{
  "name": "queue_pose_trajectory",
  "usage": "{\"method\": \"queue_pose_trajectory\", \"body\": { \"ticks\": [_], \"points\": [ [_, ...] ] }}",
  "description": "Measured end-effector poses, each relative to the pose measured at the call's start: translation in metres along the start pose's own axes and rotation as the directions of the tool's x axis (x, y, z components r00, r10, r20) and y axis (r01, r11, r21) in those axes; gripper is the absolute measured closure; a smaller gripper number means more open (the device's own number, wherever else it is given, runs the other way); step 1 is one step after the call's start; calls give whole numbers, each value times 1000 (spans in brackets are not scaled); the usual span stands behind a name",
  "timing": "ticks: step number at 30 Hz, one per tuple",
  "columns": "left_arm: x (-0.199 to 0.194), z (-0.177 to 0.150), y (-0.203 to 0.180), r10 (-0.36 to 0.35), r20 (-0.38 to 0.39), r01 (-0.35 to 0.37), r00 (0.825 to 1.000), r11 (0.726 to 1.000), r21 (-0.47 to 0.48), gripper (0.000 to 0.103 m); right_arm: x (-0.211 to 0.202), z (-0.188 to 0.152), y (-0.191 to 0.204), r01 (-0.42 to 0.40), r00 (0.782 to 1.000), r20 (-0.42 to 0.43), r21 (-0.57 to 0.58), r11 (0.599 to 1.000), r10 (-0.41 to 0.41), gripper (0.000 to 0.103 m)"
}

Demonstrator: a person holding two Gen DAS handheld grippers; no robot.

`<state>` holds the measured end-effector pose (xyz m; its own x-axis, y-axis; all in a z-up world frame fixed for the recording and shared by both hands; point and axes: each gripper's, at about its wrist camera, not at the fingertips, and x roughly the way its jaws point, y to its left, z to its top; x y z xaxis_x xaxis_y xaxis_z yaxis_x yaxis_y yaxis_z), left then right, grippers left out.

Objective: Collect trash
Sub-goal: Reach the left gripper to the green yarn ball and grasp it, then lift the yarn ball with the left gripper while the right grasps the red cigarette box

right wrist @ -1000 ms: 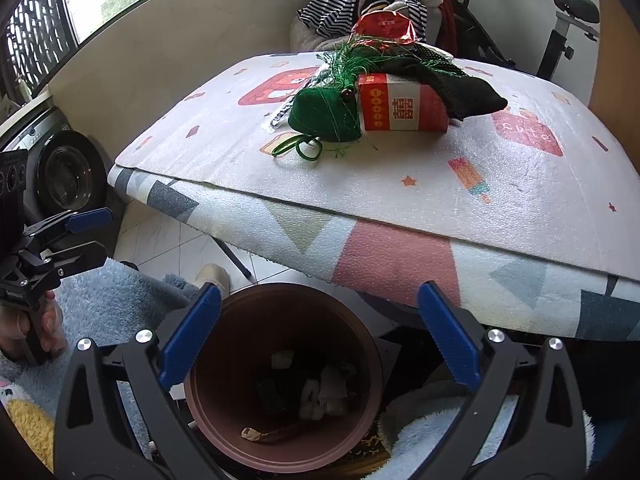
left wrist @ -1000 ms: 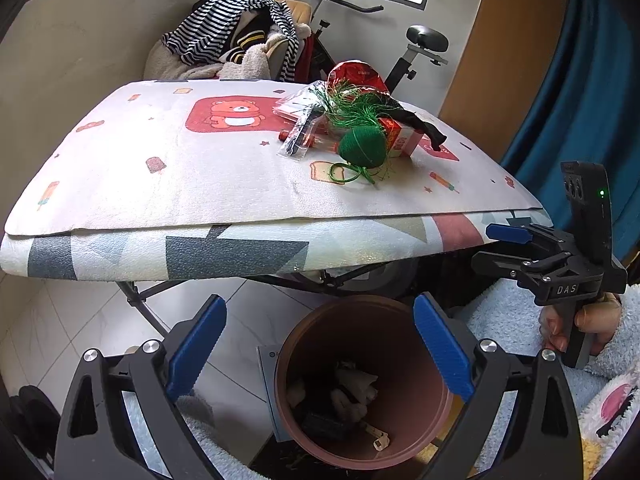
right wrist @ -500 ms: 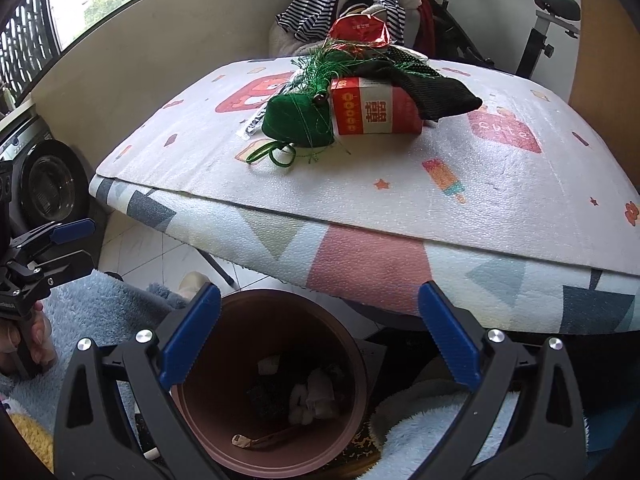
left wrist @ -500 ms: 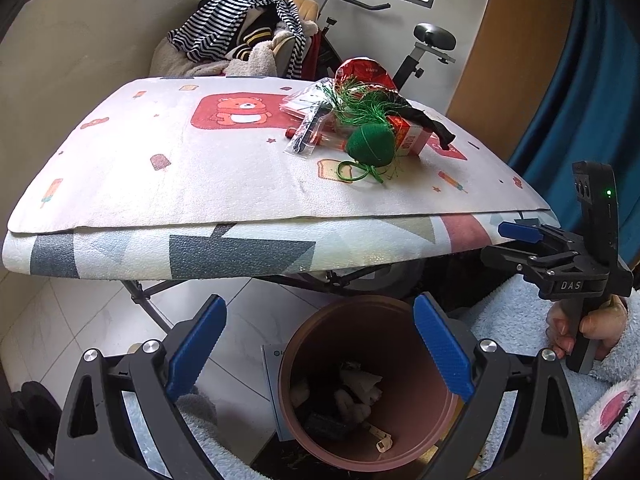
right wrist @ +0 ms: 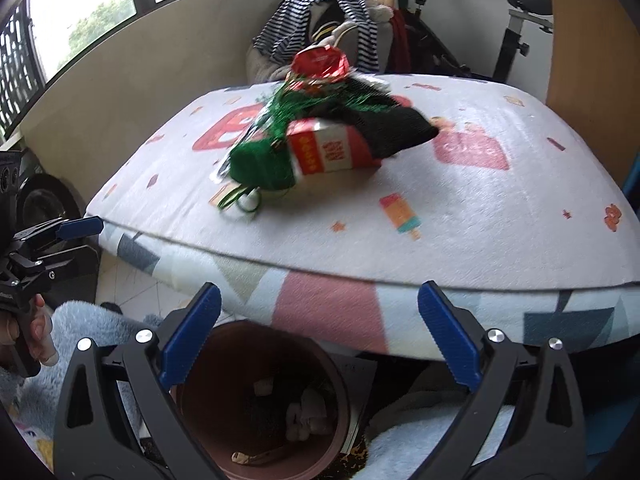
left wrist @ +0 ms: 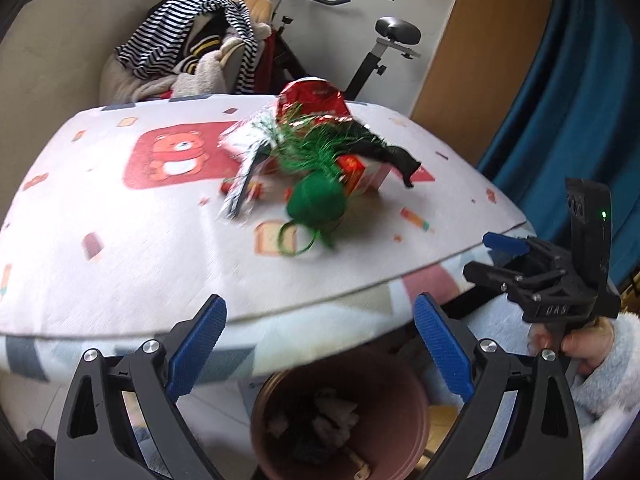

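Left wrist view: bin (left wrist: pixel 340 420) under the table (left wrist: pixel 120 240) has some scraps already, but the trash pile (left wrist: pixel 316 164) sits untouched on top. Both the left gripper (left wrist: pixel 320 344) and right gripper (right wrist: pixel 320 336) are spread wide, holding nothing, so I'd say most of it's left.

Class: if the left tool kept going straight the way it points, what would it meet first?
Probably the padded front edge of the table mat, which lies between the open left tool and the trash pile; depth is uncertain.

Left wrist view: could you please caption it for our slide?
Open left claw above a brown bin, facing a trash pile on the table.
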<state>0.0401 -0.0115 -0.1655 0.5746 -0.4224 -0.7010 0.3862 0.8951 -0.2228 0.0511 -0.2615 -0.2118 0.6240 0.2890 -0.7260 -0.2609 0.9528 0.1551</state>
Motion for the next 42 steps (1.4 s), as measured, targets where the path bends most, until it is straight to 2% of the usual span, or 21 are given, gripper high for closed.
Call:
{"method": "queue_pose_trajectory", "body": {
  "ticks": [8,13,15,18,19,22,26,32,36,40,42],
  "points": [
    [68,56,-2,-39,-34,38,999,998,-50,11,5,18,-24,2,1000,23,32,999,-2,6],
    [101,75,7,-85,-57,78,995,990,-121,14,12,24,-38,-10,1000,5,68,998,10,6],
    [114,78,9,-79,-84,69,993,991,-118,16,12,25,-39,-8,1000,2,69,998,8,6],
    [129,78,13,-57,-133,40,989,991,-124,52,14,25,-40,-11,1000,3,73,997,11,6],
    [129,78,14,-66,-125,49,990,989,-138,53,14,25,-40,-11,1000,4,75,997,11,6],
    [112,80,12,-59,-75,50,995,992,-118,55,14,23,-38,-11,1000,4,73,997,11,6],
    [60,102,8,-77,54,80,996,994,-75,55,15,22,-35,-10,1000,3,61,998,10,6],
    [-29,132,9,-86,253,98,964,995,-36,55,13,22,-24,-29,999,21,28,999,29,6],
    [-55,128,7,-46,266,46,963,999,6,55,18,23,-19,-54,998,22,-5,999,54,6],
    [-47,103,16,13,191,-14,981,1000,5,55,29,32,-11,-58,998,16,-43,997,58,6],
    [-39,85,25,23,149,-19,989,999,-26,55,38,39,-3,-68,998,1,-56,996,68,6]
  ]
}}
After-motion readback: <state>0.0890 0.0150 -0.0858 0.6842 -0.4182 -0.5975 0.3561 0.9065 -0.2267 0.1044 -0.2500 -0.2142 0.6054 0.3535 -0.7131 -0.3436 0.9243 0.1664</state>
